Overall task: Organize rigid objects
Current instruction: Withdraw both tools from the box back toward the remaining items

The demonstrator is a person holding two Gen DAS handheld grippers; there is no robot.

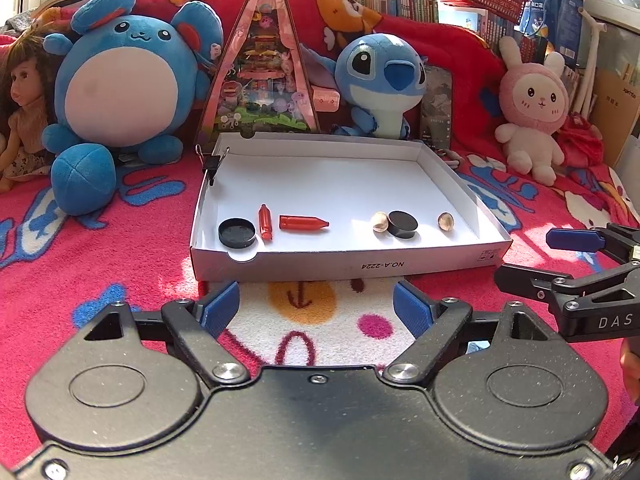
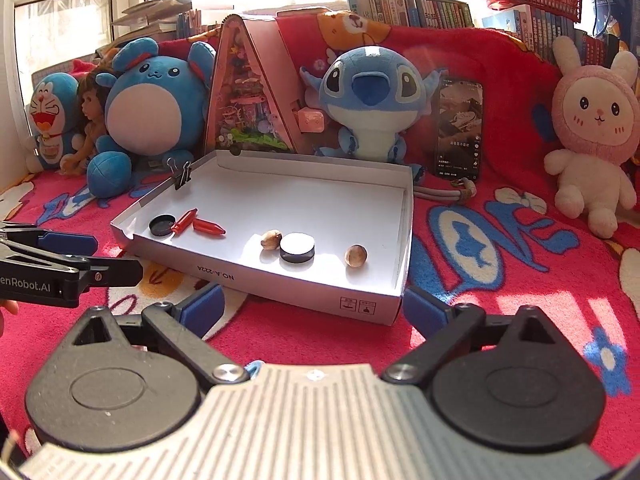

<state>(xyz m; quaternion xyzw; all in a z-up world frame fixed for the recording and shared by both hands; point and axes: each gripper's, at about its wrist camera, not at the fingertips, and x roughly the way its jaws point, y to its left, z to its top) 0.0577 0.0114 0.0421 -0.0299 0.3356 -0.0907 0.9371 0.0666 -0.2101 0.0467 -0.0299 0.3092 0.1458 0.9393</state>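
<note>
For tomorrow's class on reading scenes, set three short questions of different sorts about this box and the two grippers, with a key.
1. True or false: the binder clip sits on the box rim.
2. How many red capsules lie in the box?
3. Which touches a black disc? A. a nut B. the phone C. the pink rabbit

Key
1. True; it grips the far left corner.
2. Two, beside the black cap.
3. A.
Neither the left gripper nor the right gripper holds anything; both jaws stand open.
</note>
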